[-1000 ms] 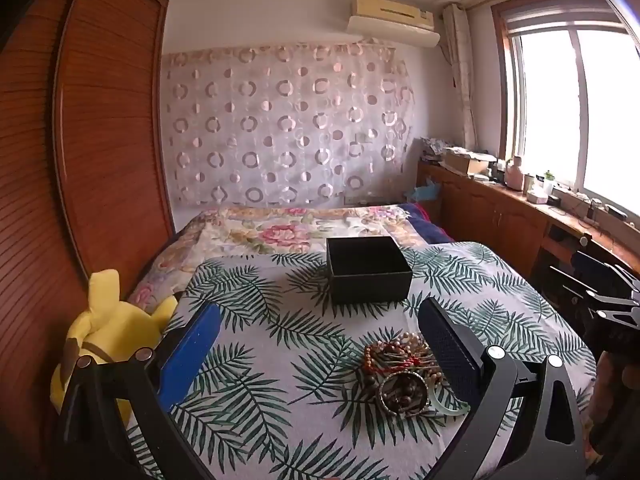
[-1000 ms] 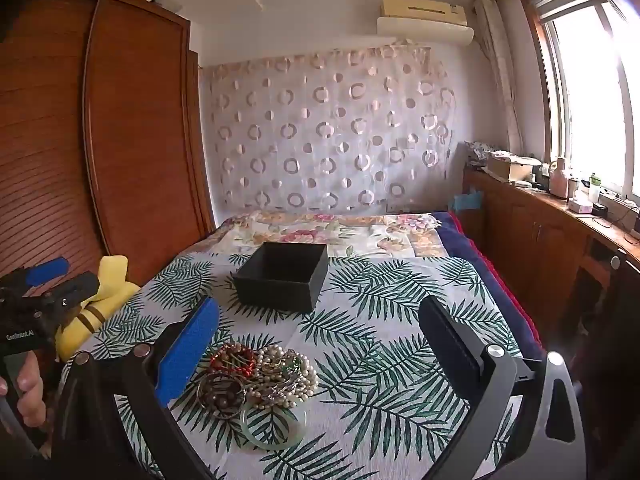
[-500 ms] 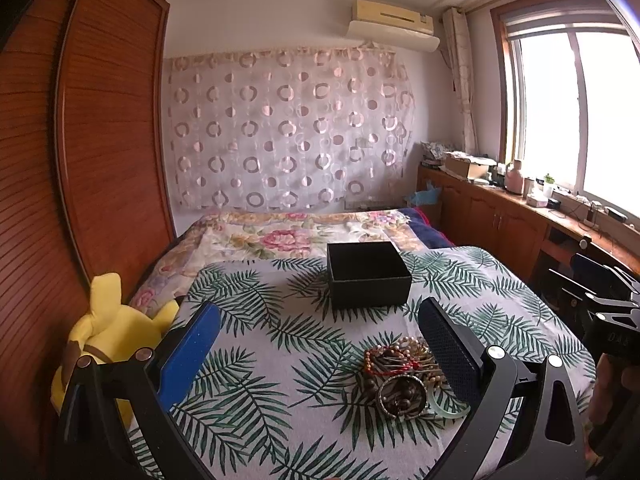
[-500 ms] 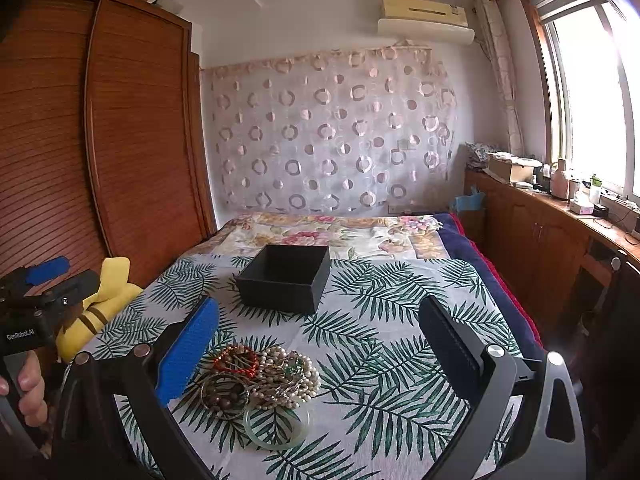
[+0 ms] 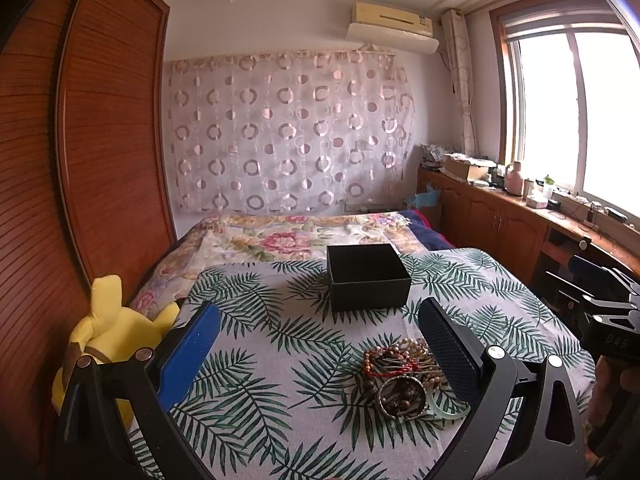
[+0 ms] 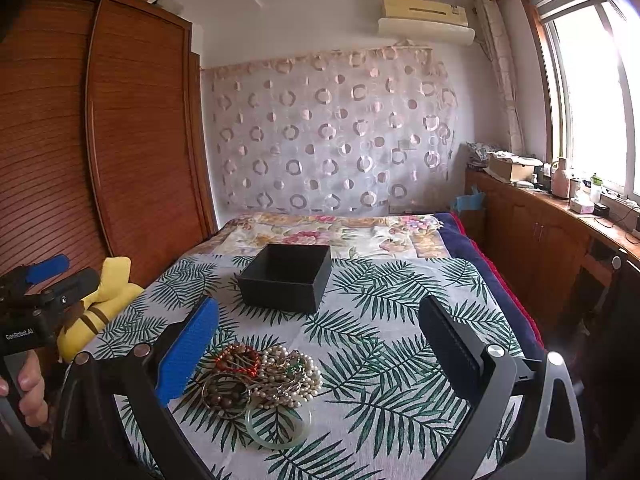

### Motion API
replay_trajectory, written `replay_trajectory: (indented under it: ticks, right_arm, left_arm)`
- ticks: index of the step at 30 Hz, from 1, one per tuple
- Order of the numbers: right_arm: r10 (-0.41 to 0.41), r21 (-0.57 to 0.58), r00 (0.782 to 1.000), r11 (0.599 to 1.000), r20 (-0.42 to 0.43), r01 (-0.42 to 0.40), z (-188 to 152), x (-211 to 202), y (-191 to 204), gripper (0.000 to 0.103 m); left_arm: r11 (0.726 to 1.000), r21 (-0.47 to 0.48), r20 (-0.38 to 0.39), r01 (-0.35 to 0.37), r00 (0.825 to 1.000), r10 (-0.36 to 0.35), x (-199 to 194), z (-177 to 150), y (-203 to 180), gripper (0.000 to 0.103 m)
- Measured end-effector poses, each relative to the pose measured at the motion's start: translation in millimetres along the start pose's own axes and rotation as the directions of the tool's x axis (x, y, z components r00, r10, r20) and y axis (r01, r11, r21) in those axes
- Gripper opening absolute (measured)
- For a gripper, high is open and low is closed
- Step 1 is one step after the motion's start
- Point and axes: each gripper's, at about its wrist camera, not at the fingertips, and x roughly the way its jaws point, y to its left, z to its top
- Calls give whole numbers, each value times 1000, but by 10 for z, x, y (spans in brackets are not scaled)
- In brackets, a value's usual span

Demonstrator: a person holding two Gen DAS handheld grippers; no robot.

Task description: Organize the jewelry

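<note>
Jewelry pile (image 5: 404, 380) is lying on the leaf-print cloth (image 5: 280, 360) before the black box (image 5: 366, 276); left gripper (image 5: 320, 344) is hovering spread, empty. Right gripper (image 6: 320, 340) is likewise hovering agape: single out one bracelet (image 6: 226, 394), avoiding tangles.

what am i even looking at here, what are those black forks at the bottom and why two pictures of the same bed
Those black forks are two hand-held grippers, not a robot. A person holds one in each hand, and each carries a wide-angle camera looking out along its two fingers. That gives two pictures of one scene: one from the left gripper, one from the right gripper. Each view also catches the other gripper at its edge.

Both grippers are open and hold nothing.

On the palm-leaf cloth lies a pile of jewelry: beaded bracelets, pearl strands and a pale green bangle. Behind it stands an open black box, apart from the pile; what can be seen of its inside looks empty. A yellow plush toy sits off the cloth's left edge.
</note>
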Motion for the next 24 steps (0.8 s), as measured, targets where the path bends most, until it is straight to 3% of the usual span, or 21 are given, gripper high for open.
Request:
replay_trajectory:
  ticks: [24]
  right_arm:
    - [4, 3, 1000, 1000, -1, -4, 13, -4, 14, 101]
  left_arm:
    - [1000, 0, 2, 1, 1000, -1, -22, 8, -3, 96]
